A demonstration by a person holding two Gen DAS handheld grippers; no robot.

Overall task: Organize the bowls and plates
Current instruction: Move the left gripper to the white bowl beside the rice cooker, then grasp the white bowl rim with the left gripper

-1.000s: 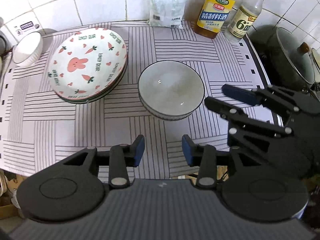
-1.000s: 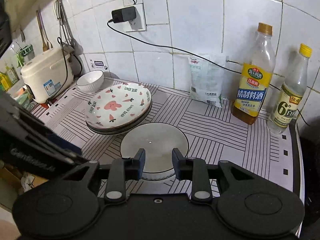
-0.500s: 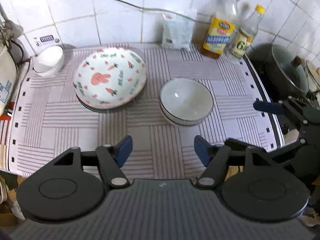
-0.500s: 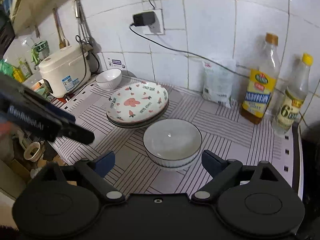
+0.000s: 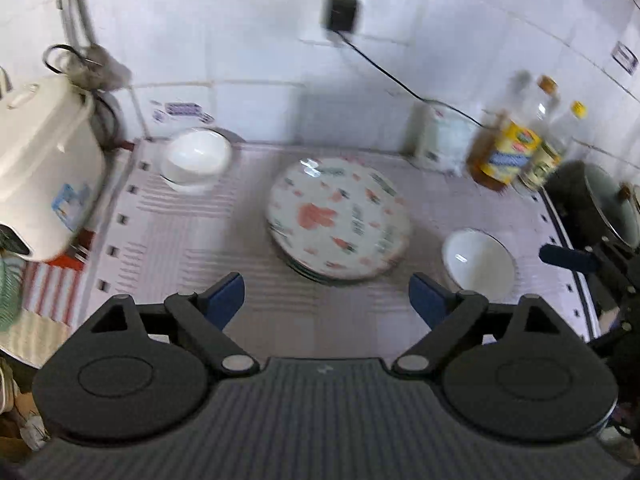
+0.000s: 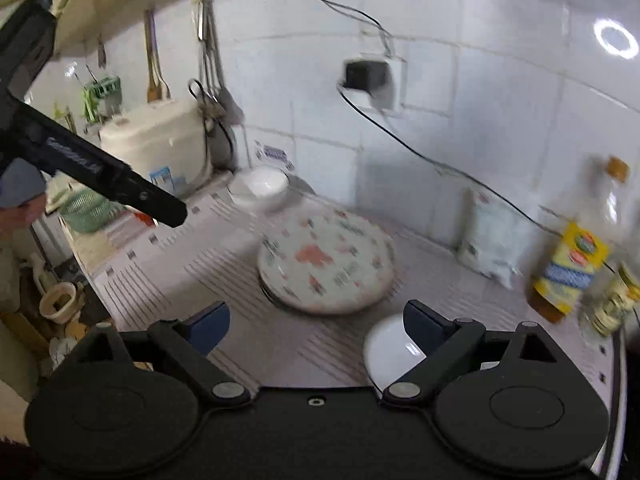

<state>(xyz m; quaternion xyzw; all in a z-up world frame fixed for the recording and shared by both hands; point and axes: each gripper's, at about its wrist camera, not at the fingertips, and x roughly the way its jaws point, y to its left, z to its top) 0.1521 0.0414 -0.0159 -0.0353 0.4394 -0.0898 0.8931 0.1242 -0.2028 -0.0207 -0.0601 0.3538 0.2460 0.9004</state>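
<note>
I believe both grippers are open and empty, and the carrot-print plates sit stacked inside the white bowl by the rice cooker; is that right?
Not quite. The carrot-print plates sit stacked directly on the striped mat, apart from the white bowl by the rice cooker, as the left wrist view shows. The rest holds: the left gripper and the right gripper are open and empty.

Two bowls stand on the bench: one white bowl [image 5: 198, 158] at the far left by the wall, another bowl [image 5: 478, 262] near the right. One stack of patterned plates [image 5: 338, 220] sits between them; how many plates it holds cannot be told through the blur. Two bottles, a yellow-labelled bottle [image 5: 504, 148] and a yellow-capped bottle [image 5: 554, 148], stand far right. One white bag [image 5: 442, 140], one rice cooker [image 5: 42, 164], one pot [image 5: 600, 204]. Two tongs: left tongs [image 5: 322, 298], right tongs [image 6: 316, 322].
</note>
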